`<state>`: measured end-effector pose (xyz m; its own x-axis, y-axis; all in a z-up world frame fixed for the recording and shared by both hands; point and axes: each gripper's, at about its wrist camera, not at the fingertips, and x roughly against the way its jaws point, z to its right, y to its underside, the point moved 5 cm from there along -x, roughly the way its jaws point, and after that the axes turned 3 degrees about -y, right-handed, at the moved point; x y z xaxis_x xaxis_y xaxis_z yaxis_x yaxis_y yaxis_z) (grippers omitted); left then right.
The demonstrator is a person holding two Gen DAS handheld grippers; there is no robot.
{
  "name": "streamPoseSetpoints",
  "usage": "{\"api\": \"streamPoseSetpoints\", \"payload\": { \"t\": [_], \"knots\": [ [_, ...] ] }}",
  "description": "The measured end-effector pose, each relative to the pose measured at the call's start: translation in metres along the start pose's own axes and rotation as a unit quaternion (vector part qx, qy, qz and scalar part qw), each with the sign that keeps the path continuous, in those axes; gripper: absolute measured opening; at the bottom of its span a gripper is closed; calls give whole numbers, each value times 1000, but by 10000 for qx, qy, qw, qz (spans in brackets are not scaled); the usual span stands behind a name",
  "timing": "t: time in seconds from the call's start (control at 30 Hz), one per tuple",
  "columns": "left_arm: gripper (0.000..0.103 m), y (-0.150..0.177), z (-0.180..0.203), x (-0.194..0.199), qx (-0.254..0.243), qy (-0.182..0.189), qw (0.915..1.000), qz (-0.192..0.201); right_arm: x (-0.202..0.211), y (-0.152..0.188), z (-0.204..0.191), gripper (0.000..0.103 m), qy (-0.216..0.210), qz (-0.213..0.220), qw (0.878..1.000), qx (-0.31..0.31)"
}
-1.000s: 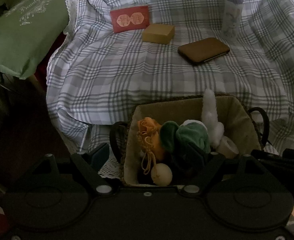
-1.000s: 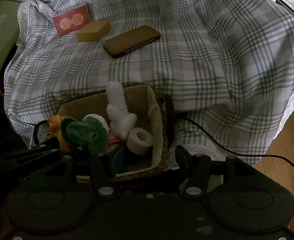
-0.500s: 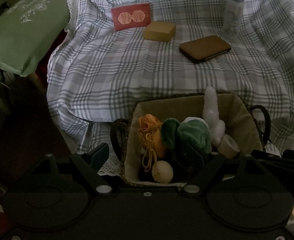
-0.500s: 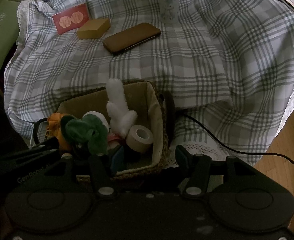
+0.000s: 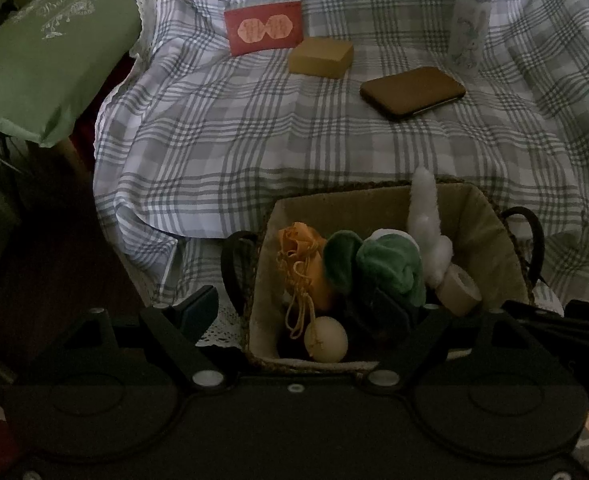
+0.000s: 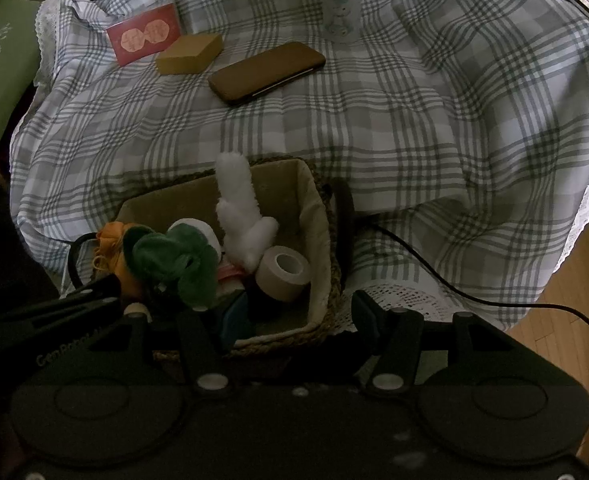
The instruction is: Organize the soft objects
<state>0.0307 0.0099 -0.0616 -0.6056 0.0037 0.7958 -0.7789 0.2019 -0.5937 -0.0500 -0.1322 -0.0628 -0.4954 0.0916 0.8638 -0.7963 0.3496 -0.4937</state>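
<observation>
A woven basket (image 5: 490, 232) (image 6: 318, 216) with dark handles stands at the front edge of the plaid cloth. It holds an orange drawstring pouch (image 5: 302, 256), a green plush (image 5: 386, 268) (image 6: 174, 260), a white plush (image 5: 426, 216) (image 6: 240, 212), a tan tape roll (image 5: 456, 288) (image 6: 282, 274) and a cream ball (image 5: 326, 339). My left gripper (image 5: 294, 312) is open, its fingers straddling the basket's left wall. My right gripper (image 6: 300, 312) is open, straddling the basket's right wall. Neither holds anything.
On the plaid cloth (image 5: 254, 128) lie a red card (image 5: 263, 28), a tan block (image 5: 321, 57), a brown case (image 5: 412, 92) and a pale upright bottle (image 5: 468, 28). A green cushion (image 5: 34, 56) is at left. A black cable (image 6: 454, 284) runs right over wood floor.
Both cameras have drawn back and down slightly; the basket and cloth sit a little lower in view. The basket's contents have not moved.
</observation>
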Motion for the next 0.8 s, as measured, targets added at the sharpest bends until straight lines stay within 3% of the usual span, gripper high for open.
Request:
{"api": "streamPoseSetpoints", "payload": {
  "t": [0.8],
  "knots": [
    [81,1,-2,-2,70,-33,10000,-57,0,0,0,57,0,-7,10000,1]
  ]
}}
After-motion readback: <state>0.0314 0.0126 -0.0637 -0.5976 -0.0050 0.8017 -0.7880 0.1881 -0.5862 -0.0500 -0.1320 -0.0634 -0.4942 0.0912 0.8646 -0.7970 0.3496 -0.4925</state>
